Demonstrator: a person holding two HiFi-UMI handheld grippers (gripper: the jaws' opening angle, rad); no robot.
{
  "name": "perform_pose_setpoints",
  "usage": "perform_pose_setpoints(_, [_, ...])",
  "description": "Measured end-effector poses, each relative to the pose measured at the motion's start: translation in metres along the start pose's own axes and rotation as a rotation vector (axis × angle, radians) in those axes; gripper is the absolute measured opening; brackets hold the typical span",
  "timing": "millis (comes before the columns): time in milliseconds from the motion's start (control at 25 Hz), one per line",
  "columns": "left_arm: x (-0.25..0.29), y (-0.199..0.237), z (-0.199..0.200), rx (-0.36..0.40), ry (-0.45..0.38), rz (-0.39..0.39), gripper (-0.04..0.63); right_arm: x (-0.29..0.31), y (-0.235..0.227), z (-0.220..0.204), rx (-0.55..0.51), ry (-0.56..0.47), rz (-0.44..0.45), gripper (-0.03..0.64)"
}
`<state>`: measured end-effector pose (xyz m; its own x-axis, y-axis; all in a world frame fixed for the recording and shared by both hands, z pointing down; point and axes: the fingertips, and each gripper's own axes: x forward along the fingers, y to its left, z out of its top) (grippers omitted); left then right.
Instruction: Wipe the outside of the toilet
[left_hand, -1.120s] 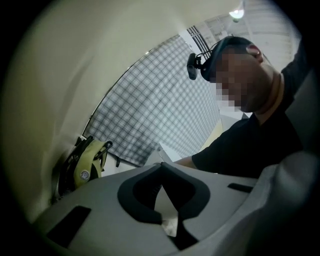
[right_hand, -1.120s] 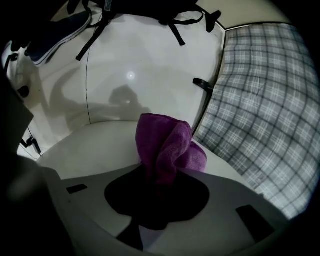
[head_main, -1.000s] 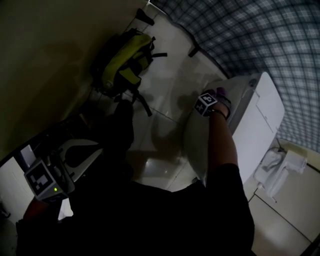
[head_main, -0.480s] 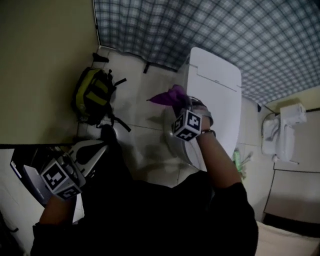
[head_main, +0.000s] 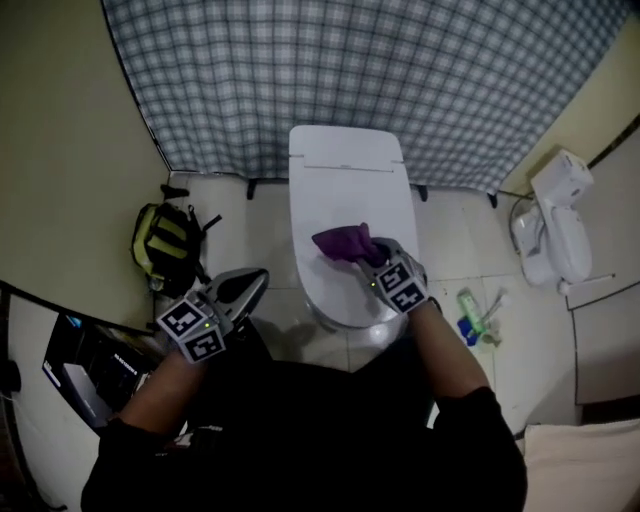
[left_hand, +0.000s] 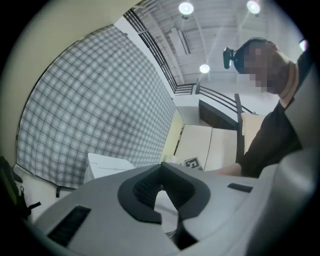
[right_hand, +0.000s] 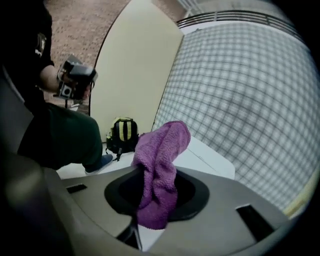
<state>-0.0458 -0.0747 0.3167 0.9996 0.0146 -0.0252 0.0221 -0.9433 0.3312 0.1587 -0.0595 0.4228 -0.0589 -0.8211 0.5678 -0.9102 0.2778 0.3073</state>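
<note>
A white toilet (head_main: 345, 180) with its lid down stands against the checked curtain wall, straight ahead in the head view. A purple cloth (head_main: 343, 243) lies bunched on the lid, pinched in my right gripper (head_main: 372, 257), which hovers over the lid's front half. In the right gripper view the purple cloth (right_hand: 159, 165) hangs between the shut jaws, with the toilet lid (right_hand: 210, 157) behind it. My left gripper (head_main: 232, 296) is held low at the left, away from the toilet, jaws shut with nothing in them; the toilet (left_hand: 107, 165) shows beyond it in the left gripper view.
A yellow-and-black backpack (head_main: 165, 245) sits on the tiled floor left of the toilet. A white wall-mounted unit (head_main: 555, 215) is on the right, with small bottles and a brush (head_main: 475, 315) on the floor below it. A dark box (head_main: 80, 365) is at far left.
The head view has swung from the toilet's left side to face it squarely. My right gripper has carried the purple cloth from the toilet's side up onto the lid.
</note>
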Motion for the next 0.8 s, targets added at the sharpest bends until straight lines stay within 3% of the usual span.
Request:
perform_pose_setpoints(280, [0.055,-0.02,-0.061,0.048,0.099,0.07,-0.005,-0.054,-0.016,-0.068,0.323,-0.173,0.019,0.097])
perform_pose_setpoints(400, [0.067,-0.003,-0.077,-0.012,0.074,0.132,-0.005,-0.058,-0.026,-0.086,0.43,-0.229,0.038,0.097])
perform_pose_setpoints(640, [0.082,0.032,-0.088,-0.121,0.021,0.236,-0.005,-0.068,-0.05,-0.094,0.497,-0.318,0.033,0.092])
perform_pose_setpoints(800, [0.089,0.03,-0.092,-0.124,0.006,0.223,-0.006,-0.064,-0.055,-0.108,0.554,-0.311,0.038,0.089])
